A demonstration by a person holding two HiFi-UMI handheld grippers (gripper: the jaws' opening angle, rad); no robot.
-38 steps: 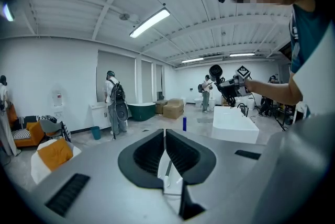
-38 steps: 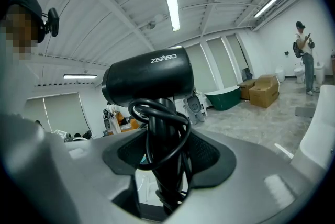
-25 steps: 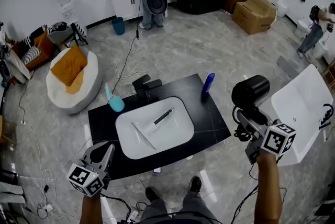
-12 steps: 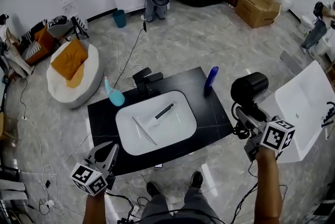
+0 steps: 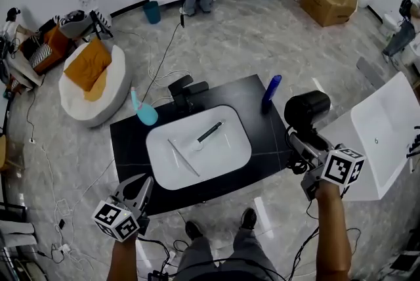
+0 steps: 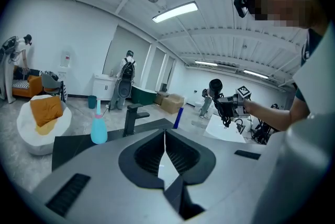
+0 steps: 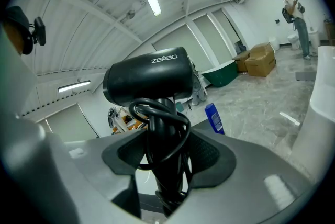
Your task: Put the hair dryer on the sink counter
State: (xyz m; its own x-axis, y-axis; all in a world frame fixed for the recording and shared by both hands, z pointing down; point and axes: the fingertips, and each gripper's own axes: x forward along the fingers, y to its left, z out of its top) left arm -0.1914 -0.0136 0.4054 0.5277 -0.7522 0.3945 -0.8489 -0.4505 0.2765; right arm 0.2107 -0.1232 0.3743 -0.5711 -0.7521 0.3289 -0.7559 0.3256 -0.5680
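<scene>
"ZEABO" on hair dryer [image 7: 146, 81] barrel

Head view steeply down over sink counter [image 5: 262, 142]; claw views low alongside; blue bottle [image 5: 272, 88] in all.

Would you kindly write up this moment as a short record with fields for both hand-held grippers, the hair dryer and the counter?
Hair dryer: held up by the right edge of the black counter, not yet set down
Right hand-held gripper: shut on the hair dryer handle, cord looped round it
Left hand-held gripper: shut, empty
On counter: white basin, faucet, blue bottle, teal bottle
</scene>
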